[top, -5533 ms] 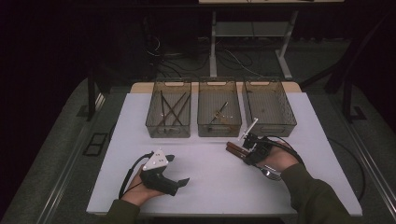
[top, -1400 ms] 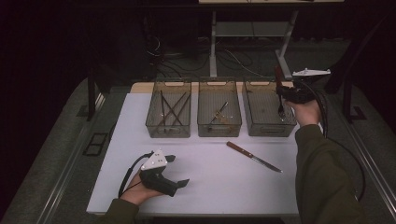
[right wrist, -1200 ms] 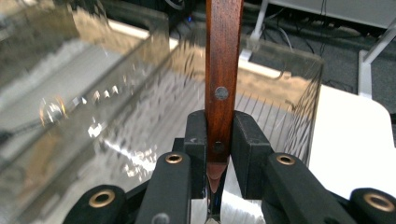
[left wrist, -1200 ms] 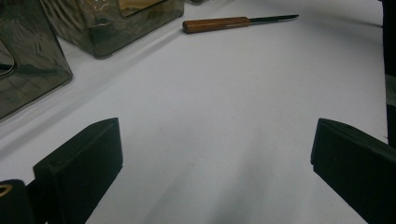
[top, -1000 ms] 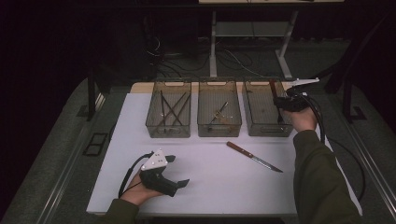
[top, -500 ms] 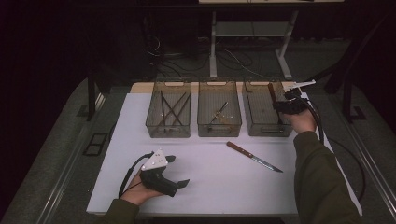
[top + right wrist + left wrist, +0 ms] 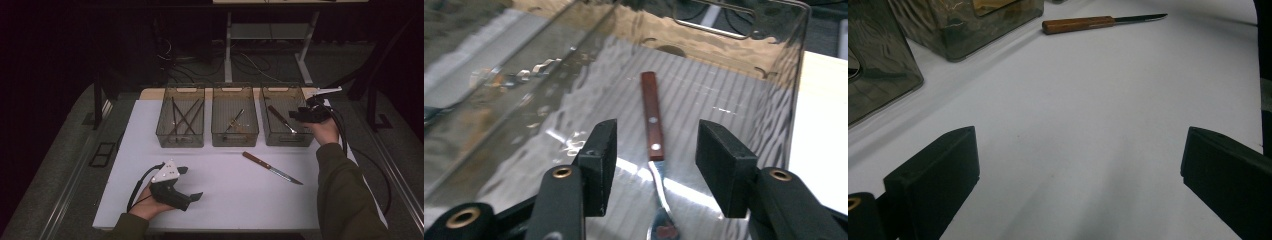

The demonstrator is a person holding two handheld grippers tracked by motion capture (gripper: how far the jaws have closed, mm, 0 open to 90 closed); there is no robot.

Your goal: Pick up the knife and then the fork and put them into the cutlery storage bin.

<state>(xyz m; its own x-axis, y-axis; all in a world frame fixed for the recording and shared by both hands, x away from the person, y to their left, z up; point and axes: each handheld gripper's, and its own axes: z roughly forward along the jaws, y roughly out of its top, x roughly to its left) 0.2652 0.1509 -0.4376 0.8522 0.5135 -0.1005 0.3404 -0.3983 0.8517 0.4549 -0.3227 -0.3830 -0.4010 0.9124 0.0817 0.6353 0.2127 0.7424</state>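
from above, the right tongs [image 7: 302, 116] hover at the right-hand bin [image 7: 286, 140], where a wood-handled knife [image 7: 280, 119] lies on the floor of it, while a second knife [image 7: 271, 167] sits on the white counter [image 7: 225, 200] just in front of that bin and the left tongs [image 7: 186, 184] rest well off to its left. along the left tongs [image 7: 1078, 175], jaws spread wide over bare counter, nothing between them, the second knife [image 7: 1098, 23] lying beyond. along the right tongs [image 7: 653, 167], jaws have just been opening, released, the knife [image 7: 653, 130] lying free on the bin's floor between them.

Three bins [image 7: 235, 131] side by side at table's [image 7: 150, 125] back; knife [image 7: 271, 167] lying before right bin [image 7: 287, 136].
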